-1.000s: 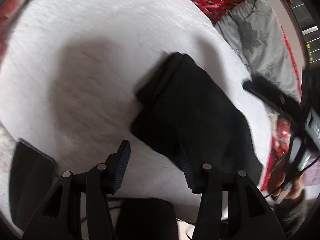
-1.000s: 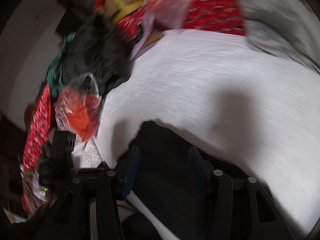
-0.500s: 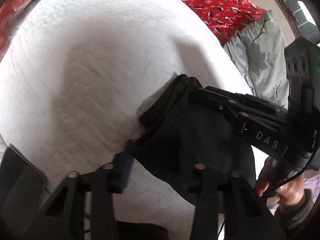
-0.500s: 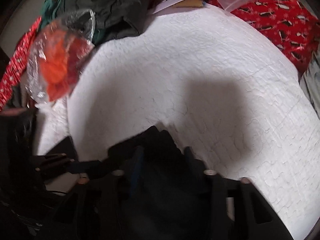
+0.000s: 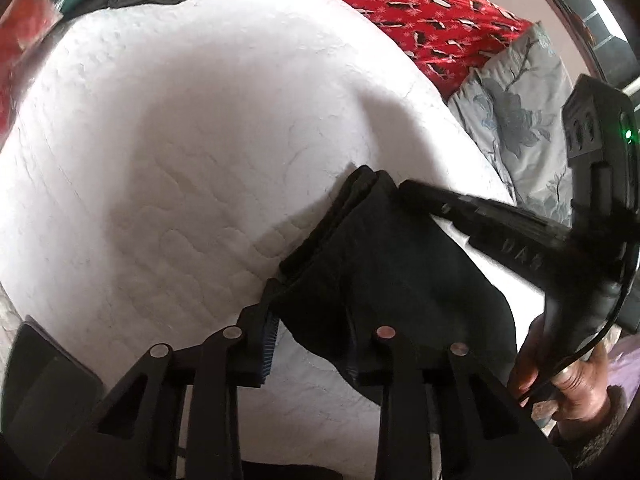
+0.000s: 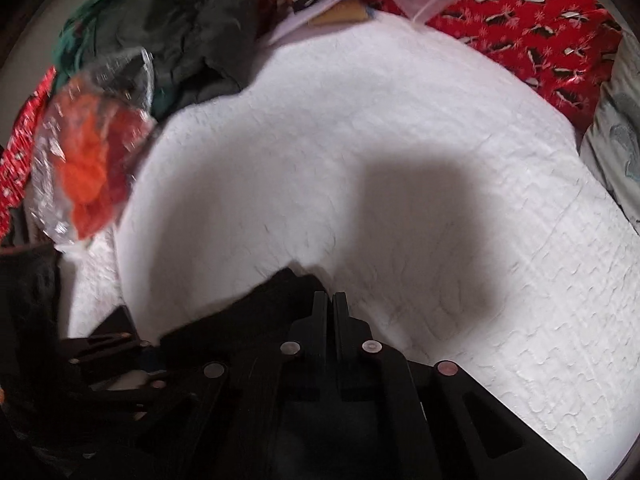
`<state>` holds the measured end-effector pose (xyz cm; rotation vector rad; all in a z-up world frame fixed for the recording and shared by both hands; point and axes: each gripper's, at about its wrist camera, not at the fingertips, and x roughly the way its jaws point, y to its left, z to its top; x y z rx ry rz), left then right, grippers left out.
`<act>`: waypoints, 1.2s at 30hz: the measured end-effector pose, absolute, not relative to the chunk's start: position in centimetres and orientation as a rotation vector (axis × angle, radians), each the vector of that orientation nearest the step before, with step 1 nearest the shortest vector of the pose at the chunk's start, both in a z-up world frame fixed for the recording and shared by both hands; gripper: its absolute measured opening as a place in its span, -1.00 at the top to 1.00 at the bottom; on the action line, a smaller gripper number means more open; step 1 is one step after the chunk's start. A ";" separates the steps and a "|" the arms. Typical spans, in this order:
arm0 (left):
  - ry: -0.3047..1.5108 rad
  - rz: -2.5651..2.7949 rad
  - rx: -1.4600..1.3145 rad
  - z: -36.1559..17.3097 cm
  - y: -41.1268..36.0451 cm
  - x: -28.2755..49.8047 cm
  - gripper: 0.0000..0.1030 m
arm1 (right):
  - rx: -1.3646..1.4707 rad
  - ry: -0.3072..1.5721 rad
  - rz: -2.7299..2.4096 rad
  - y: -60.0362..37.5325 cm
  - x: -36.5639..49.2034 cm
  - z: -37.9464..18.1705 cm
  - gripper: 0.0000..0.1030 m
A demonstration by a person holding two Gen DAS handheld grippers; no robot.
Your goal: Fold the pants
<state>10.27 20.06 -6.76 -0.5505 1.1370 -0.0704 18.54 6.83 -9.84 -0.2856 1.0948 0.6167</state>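
Here, black pants are seen lying bunched on a white quilted bed cover, which serves as the landmark for everything else. In the left wrist view, the pants sit on the near right part of the cover, with a thick folded edge running along their left side toward the cover's middle.

The left gripper is held at the near edge of the pants. Its jaws are closing, and a hanging corner of the black fabric is caught between them; the right pad is hidden behind the cloth, so it cannot be told whether both pads press on it yet.

The right gripper is seen with its 2 fingers brought tightly together, clenched on the far corner of the pants. In the left wrist view its long black body reaches in from the right, its tip meeting the far corner of the pants, and a person's hand is wrapped around its handle at the right edge of the cover.

Beyond the cover's far edge, a red patterned fabric is spread, with a grey floral pillow beside it. At the cover's far left, a clear bag with orange contents and a dark green garment are piled.
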 end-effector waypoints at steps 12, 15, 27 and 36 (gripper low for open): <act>1.063 0.006 -0.490 -3.0 18.5 8.0 0.05 | 0.144 0.975 0.497 -11.3 8.4 -0.4 0.20; 1.055 0.100 -0.365 -2.2 17.8 9.8 -0.14 | 0.221 0.952 0.366 -18.8 2.9 -0.7 0.02; 1.388 -0.429 -0.493 -4.6 -0.1 4.1 -0.15 | 0.664 0.901 0.039 -39.9 -11.4 -7.2 -0.04; 1.587 -0.565 -0.525 -7.8 -10.1 3.3 -0.15 | 0.812 0.894 0.072 -42.5 -12.9 -10.9 -0.04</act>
